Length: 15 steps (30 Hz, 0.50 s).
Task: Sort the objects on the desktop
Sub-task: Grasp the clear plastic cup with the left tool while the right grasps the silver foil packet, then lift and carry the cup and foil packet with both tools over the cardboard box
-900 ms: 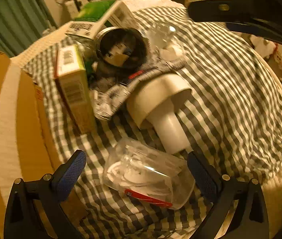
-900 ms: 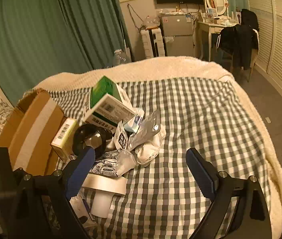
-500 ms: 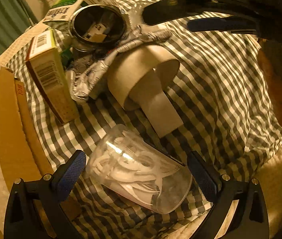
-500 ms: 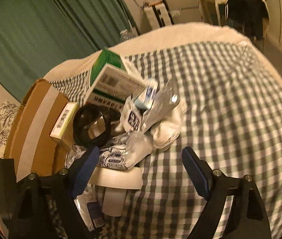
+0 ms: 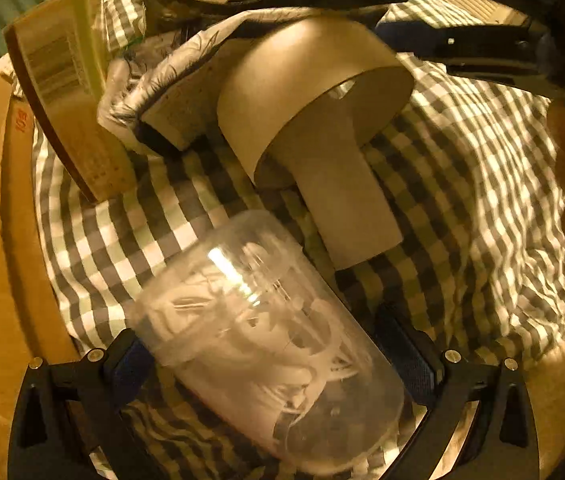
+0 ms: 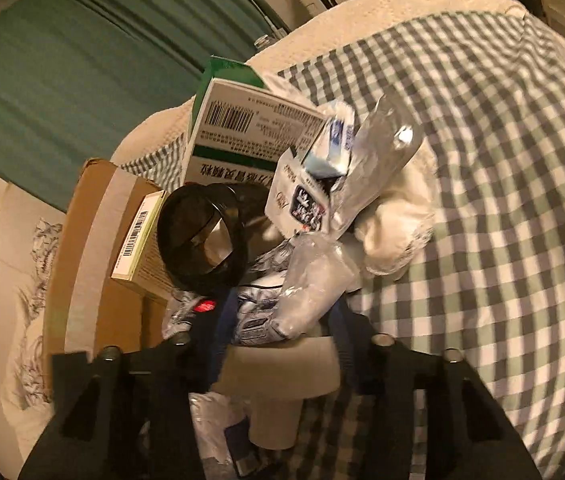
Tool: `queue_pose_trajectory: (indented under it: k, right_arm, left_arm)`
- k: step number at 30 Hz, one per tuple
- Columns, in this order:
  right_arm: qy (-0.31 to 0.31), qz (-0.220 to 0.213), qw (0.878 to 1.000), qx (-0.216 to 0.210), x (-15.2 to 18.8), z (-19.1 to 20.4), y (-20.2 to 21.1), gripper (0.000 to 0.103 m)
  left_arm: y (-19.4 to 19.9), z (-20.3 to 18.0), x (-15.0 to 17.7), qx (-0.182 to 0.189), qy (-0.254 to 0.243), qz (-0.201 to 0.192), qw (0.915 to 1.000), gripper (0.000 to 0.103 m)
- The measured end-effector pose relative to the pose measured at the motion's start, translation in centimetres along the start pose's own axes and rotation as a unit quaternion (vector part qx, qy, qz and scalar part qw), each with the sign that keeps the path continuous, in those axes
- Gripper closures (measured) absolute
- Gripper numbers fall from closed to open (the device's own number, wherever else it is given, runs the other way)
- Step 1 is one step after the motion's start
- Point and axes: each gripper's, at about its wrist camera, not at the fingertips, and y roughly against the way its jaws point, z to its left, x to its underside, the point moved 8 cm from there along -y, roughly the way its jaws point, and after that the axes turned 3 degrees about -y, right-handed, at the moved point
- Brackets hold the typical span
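Note:
A clear plastic jar (image 5: 242,304) full of white cables lies on its side on the checked cloth (image 5: 462,200). My left gripper (image 5: 270,356) points down over it, open at full width, one finger on each side of the jar. Just beyond lie a wide cardboard roll (image 5: 314,92) and a narrow tube (image 5: 338,200). In the right wrist view my right gripper (image 6: 286,304) has its fingers drawn in against a patterned foil pouch (image 6: 262,320) that rests on that roll (image 6: 282,368). One of its fingers (image 5: 482,52) shows at the top of the left wrist view.
The pile holds a black ring-shaped cup (image 6: 202,236), a yellow-green box (image 6: 138,236), a green-and-white carton (image 6: 242,128), small sachets and a clear bag. A taped cardboard box (image 6: 94,248) stands at the left. Bare checked cloth (image 6: 502,160) spreads to the right.
My left gripper has come down and forward, so the jar now lies between its fingers. My right gripper has moved in to the pile and its fingers have narrowed from wide onto the pouch.

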Motion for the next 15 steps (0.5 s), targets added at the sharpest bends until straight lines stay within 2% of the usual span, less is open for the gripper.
queue_pose_trajectory:
  k: [3, 6, 7, 15]
  right_arm:
    - [-0.002, -0.009, 1.0, 0.003, -0.2, -0.1, 0.4, 0.081]
    - [0.001, -0.024, 1.0, 0.006, -0.5, 0.0, 1.1, 0.086]
    - [0.004, -0.03, 1.0, 0.008, -0.6, 0.1, 1.5, 0.087]
    - [0.015, -0.084, 0.996, 0.031, -1.9, 0.1, 4.2, 0.09]
  left_arm:
    - [0.4, 0.4, 0.1, 0.016, 0.018, -0.015, 0.9996, 0.007]
    - [1.0, 1.3, 0.2, 0.037, 0.042, -0.031, 0.998, 0.014]
    - [1.1, 1.6, 0.3, 0.041, 0.05, -0.034, 0.9973, 0.019]
    - [2.0, 3.3, 0.9, 0.051, 0.071, -0.062, 0.9942, 0.025]
